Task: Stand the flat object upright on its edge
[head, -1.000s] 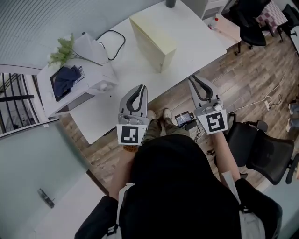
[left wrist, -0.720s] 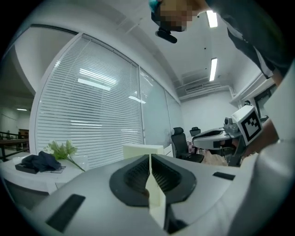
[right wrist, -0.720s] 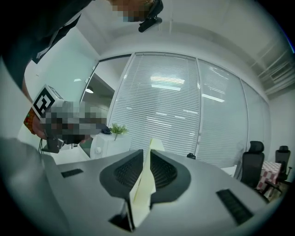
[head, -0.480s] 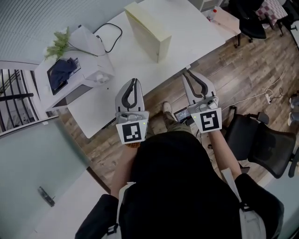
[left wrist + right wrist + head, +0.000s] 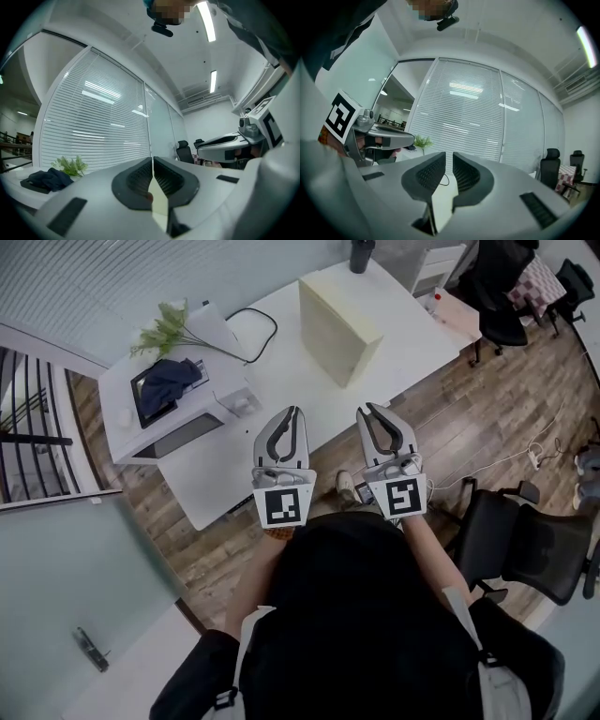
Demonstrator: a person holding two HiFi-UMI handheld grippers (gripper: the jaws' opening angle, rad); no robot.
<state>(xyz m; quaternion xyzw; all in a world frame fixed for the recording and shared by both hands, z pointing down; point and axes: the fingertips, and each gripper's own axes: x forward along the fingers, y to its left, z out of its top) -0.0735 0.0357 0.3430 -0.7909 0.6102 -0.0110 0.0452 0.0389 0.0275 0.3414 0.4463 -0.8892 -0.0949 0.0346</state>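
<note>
At the near edge of the white table [image 5: 272, 371], both grippers hang level in front of the person, clear of everything. The cream slab [image 5: 339, 329], the task's flat thing, sits farther back on the table, well apart from both tools. It looks to be already up on a narrow edge, but I can't be sure from above.

The left gripper [image 5: 293, 412] has its tips pressed together and holds nothing. The right gripper [image 5: 367, 410] has a thin slit between its pads and is also empty.

My read of the step: hands off, either before the approach or after the job. If the slab needs work, the next move calls for reaching forward and spreading the jaws wide enough to take it.

Only the head view shows the slab, the table and the white machine [image 5: 178, 413]. The gripper views alone settle the jaw gaps and show the window blinds [image 5: 464, 122] ahead.
</note>
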